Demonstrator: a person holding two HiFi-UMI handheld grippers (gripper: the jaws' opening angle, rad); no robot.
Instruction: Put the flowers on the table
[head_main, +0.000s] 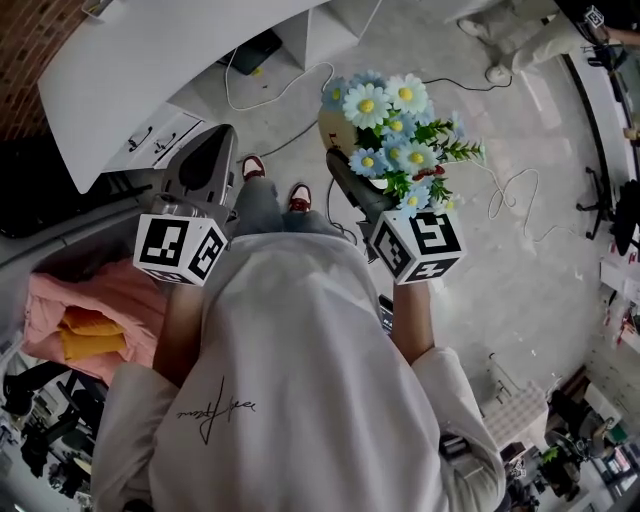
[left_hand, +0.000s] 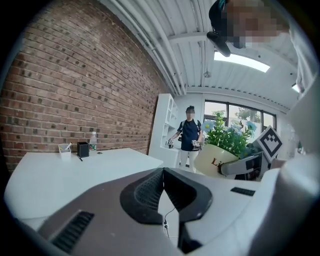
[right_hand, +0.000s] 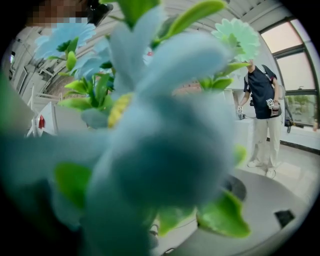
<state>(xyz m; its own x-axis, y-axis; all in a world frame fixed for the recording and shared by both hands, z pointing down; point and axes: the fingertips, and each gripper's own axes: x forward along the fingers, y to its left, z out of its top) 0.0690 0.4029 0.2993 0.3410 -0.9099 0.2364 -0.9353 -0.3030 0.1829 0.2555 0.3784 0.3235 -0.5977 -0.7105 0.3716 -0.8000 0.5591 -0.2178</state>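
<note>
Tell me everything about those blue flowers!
The flowers are a bunch of pale blue and white daisies with yellow middles and green leaves, and they look like fake ones. They stand in a cream pot with red letters on it. The right gripper grips the pot and holds it in the air above the floor, leaning a little. They are not yet on the white table. Their blurry petals fill most of the right gripper view.

A person in a dark top (left_hand: 189, 135) stands by white shelving (left_hand: 165, 125) along a brick wall (left_hand: 75, 90). White cables (head_main: 262, 107) loop across the floor (head_main: 520, 270).
</note>
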